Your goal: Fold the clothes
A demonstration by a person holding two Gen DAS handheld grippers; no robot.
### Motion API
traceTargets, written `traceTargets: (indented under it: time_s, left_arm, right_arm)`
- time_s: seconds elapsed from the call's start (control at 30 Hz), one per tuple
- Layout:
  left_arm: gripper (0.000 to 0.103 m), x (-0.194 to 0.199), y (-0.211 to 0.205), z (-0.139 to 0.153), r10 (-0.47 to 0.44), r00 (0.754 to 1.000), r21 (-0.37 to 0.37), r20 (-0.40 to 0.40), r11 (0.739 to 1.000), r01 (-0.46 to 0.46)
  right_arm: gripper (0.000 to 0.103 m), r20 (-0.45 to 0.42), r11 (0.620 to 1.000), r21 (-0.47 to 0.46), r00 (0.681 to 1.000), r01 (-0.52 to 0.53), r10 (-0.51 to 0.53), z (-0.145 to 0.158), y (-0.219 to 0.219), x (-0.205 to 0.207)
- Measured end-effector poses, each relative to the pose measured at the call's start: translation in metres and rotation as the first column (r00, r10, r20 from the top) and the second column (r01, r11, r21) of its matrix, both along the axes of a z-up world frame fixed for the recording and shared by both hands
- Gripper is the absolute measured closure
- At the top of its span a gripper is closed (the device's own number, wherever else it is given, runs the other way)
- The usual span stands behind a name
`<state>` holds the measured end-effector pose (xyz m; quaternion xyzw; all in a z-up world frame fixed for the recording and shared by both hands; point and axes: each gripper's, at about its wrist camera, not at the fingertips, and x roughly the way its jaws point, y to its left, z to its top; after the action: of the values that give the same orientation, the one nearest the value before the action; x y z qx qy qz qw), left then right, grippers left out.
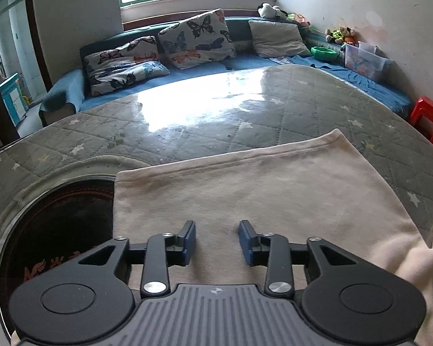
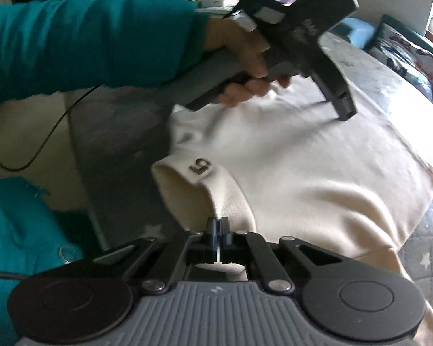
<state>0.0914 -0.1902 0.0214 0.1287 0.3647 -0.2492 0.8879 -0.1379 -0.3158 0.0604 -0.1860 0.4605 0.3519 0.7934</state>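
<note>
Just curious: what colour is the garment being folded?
Cream, off-white garment; clearest in the right wrist view.

- The left gripper (image 1: 217, 240) is held low and level, its blue-padded fingers (image 1: 191, 236) set well apart with nothing between them.
- The right gripper (image 2: 217, 230) is seen with its blue pads pressed together at the near edge.
- In the right wrist view, the left gripper's handle is gripped by a hand (image 2: 242, 54), the fingers curled beneath it.
- A teal sleeve (image 2: 86, 43) is extended in from the left.
</note>
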Motion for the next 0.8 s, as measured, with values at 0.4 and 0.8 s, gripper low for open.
traceTargets:
  time_s: [0.4,0.8]
  left_arm:
    - [0.061,-0.028,0.003,0.009,-0.042,0.999,-0.02,0.033,0.999,0.043]
    - [0.058,-0.055,0.003,-0.003,-0.076,0.997,-0.047,0.026,0.996,0.077]
  right_arm:
    - [0.093,0.071,0.985,0.011,0.982,0.173,-0.174,0.019,-0.034,0.016]
    - [0.088,0.066,0.915,-0.101,0.92,0.391,-0.386,0.004,-0.09,0.029]
